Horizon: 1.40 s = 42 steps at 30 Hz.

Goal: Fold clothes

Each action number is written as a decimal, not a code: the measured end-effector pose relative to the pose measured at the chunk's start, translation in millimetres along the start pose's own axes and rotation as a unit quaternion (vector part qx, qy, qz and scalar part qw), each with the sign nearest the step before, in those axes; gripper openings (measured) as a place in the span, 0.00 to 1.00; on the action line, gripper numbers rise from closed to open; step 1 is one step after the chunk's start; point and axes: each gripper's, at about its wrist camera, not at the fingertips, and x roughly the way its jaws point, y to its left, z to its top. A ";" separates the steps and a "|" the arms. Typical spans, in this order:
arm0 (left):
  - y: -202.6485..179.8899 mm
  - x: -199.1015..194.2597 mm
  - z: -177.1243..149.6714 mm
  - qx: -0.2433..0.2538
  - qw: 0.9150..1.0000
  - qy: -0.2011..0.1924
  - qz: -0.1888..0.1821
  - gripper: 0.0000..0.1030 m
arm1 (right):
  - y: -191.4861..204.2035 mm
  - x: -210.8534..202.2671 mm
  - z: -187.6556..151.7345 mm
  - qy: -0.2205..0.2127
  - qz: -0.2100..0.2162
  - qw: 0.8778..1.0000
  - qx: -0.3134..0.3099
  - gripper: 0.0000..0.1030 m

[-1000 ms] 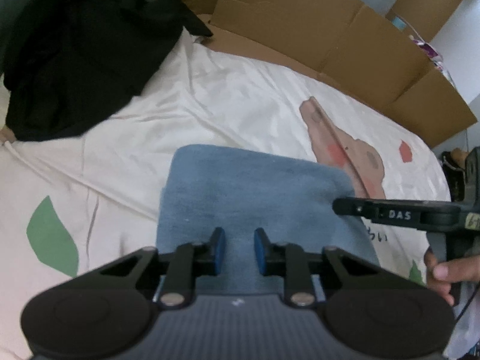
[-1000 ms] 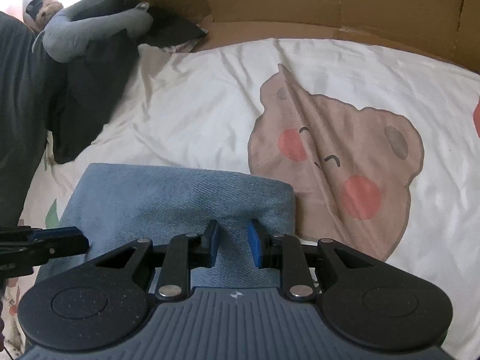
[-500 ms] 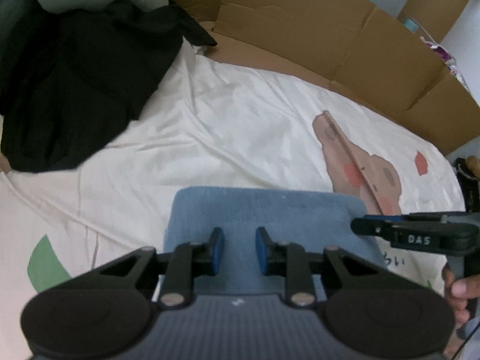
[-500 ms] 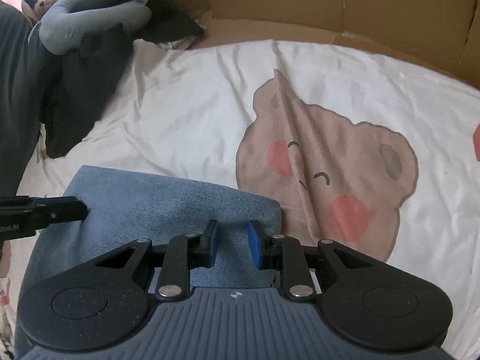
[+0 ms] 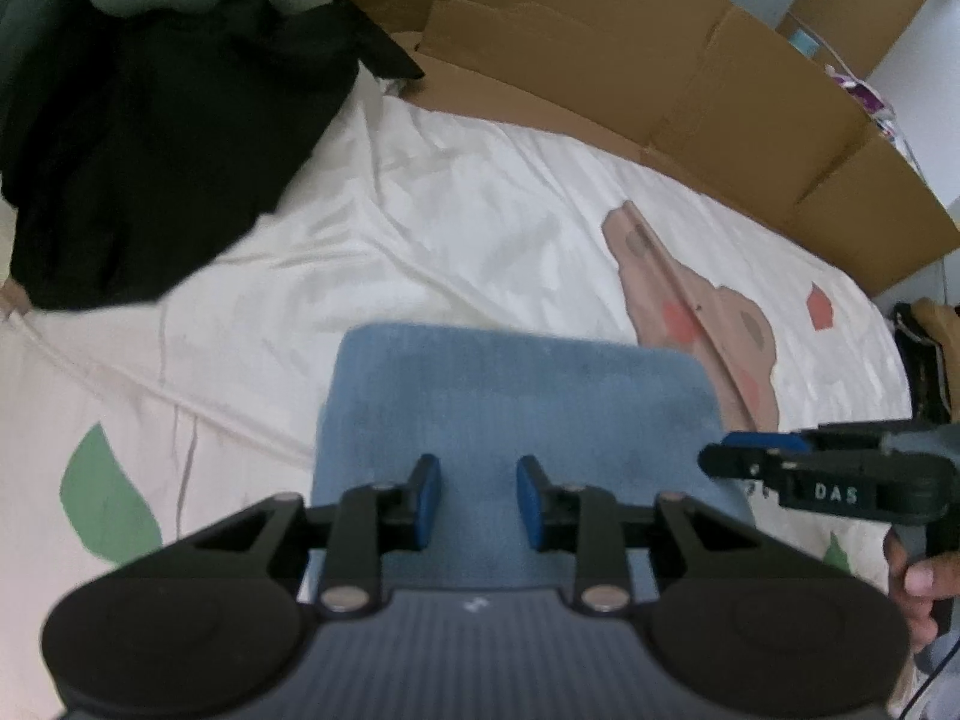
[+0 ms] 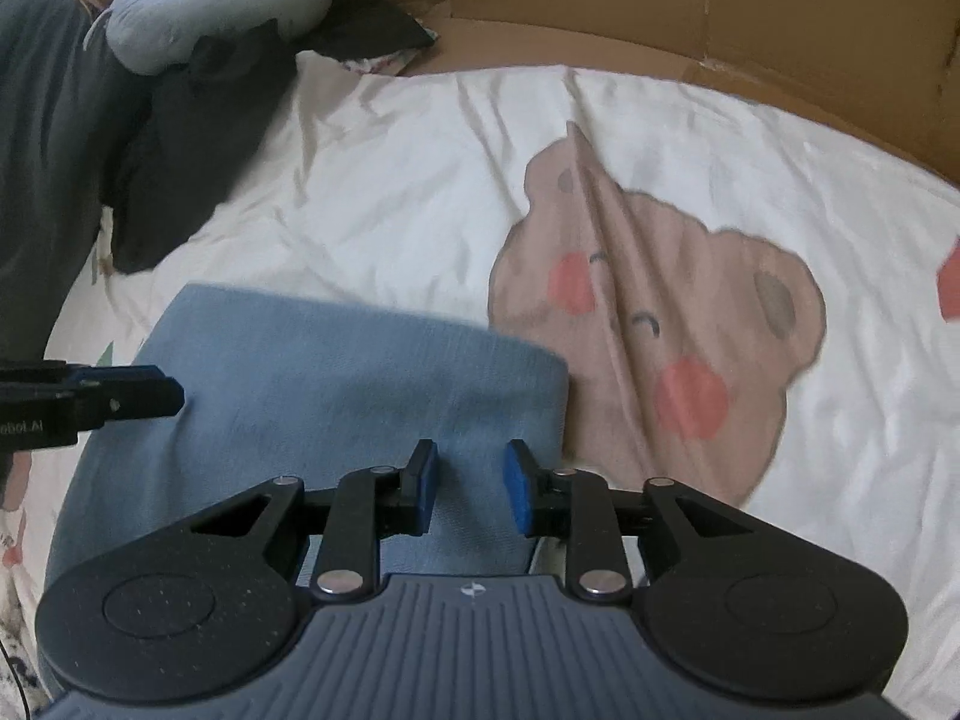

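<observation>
Denim, folded into a blue rectangle, lies flat on the bed sheet right under and ahead of both my jaws. My left gripper has just been opening its jaws; they stand apart above the cloth with nothing pinched between them. My right gripper holds its jaws parted too, over the denim's right edge, beside the printed bear. Dark clothes are heaped far off to the left, with cardboard beyond.
</observation>
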 end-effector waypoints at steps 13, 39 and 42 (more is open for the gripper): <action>8.2 -36.0 -59.6 -0.014 1.000 0.016 0.000 0.28 | 7.7 -37.4 -70.0 0.015 -0.006 1.000 -0.006 0.26; 33.9 -79.1 -129.7 -0.002 0.999 0.032 0.013 0.03 | 16.7 -67.0 -154.1 0.047 0.001 0.997 0.063 0.27; 41.3 -87.4 -138.4 -0.015 1.000 0.020 0.018 0.17 | 16.2 -68.7 -155.6 0.043 0.003 0.997 0.070 0.27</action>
